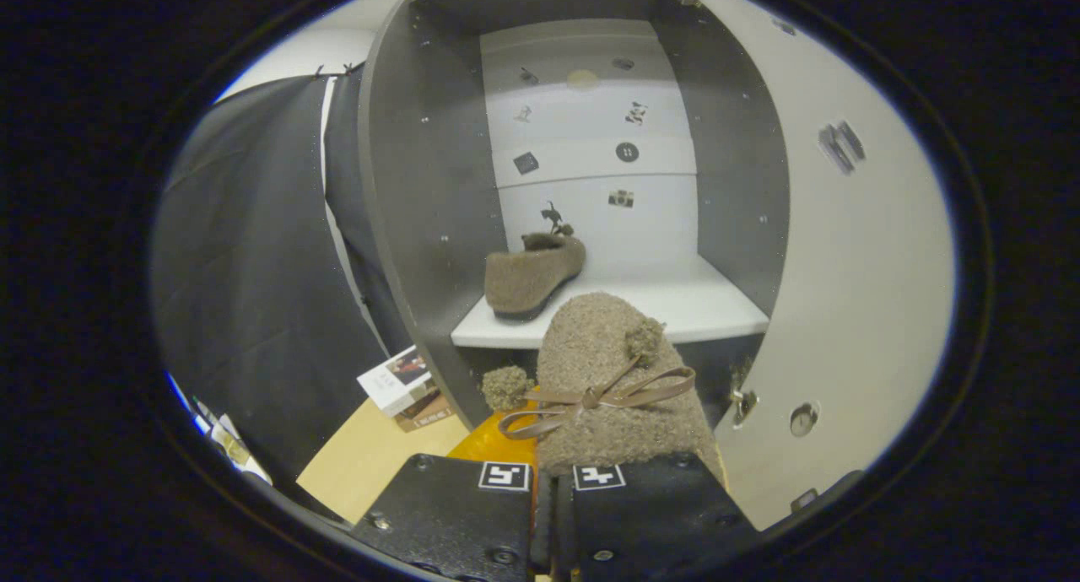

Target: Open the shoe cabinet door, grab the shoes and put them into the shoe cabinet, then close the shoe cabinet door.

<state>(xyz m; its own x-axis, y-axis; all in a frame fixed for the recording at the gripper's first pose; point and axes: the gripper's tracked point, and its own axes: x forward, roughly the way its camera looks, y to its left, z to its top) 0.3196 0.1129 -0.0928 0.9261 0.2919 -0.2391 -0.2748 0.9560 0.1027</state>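
Note:
My gripper is shut on a fuzzy brown shoe with a ribbon bow and pom-poms, whose toe points away from the fingers toward the cabinet. The shoe cabinet stands straight ahead with its door swung open to the right. On the white shelf inside sits the matching brown shoe, toward the shelf's left side. The held shoe hangs just in front of and slightly below the shelf's front edge, right of the shoe on the shelf.
Black cloth hangs to the left of the cabinet. A small stack of books lies on the light wooden floor by the cabinet's left foot. The door's hinge sits at the lower right of the opening.

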